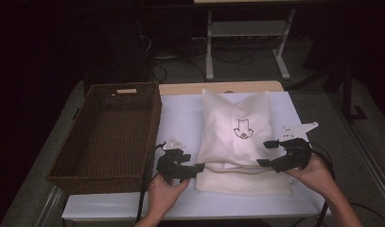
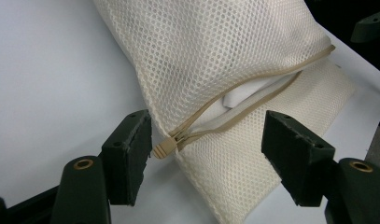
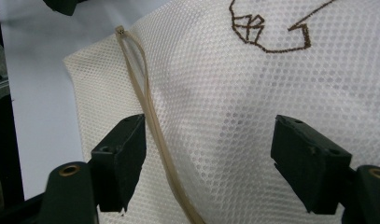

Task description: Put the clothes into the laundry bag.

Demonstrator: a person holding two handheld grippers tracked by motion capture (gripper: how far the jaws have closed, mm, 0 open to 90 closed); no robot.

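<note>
A cream mesh bag (image 1: 235, 127) with a brown stitched motif (image 1: 242, 129) lies on the white table (image 1: 180, 113), on top of a folded cream cloth (image 1: 244, 182). Its tan zipper (image 2: 253, 88) stands partly undone, with white fabric (image 2: 234, 98) showing inside. My left gripper (image 1: 196, 163) is open at the bag's near left corner; in the left gripper view the gripper (image 2: 206, 135) straddles that corner, and the zipper pull (image 2: 163, 148) sits just off one pad. My right gripper (image 1: 265, 153) is open at the bag's near right edge. In the right gripper view the gripper (image 3: 208, 135) spans mesh and zipper (image 3: 150, 112) without pressing.
An empty brown wicker basket (image 1: 107, 135) stands at the left of the table, close to my left hand. Beyond the table's far edge are a dark floor, cables and a white metal stand (image 1: 247, 38). Bare table lies between basket and bag.
</note>
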